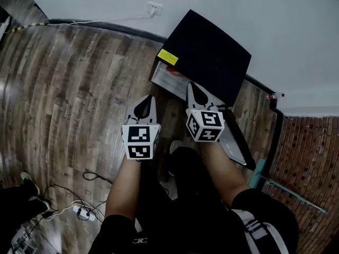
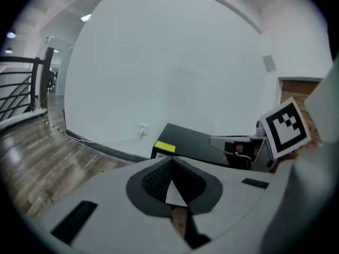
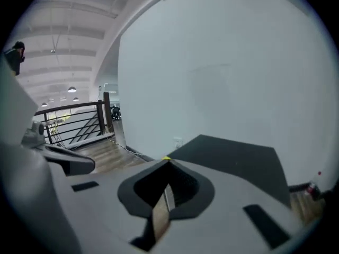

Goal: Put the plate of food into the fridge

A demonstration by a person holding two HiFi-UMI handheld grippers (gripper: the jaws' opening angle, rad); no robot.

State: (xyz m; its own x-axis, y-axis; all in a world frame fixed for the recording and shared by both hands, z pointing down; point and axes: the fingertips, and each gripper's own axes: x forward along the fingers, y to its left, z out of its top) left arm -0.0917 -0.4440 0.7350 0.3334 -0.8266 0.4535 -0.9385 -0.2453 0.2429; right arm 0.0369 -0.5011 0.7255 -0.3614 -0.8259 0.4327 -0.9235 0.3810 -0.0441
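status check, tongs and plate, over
Left tongs shut, empty. Right tongs shut, empty. No plate in view. Black fridge ahead, door looks open, nothing between.

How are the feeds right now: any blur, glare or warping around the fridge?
Head view: sharp, evenly lit; the black fridge shows little surface detail, its yellow label is clear. Left gripper view: heavy fisheye bending, dark corners, slightly soft. Right gripper view: same bending and dark corners; no glare on the fridge.
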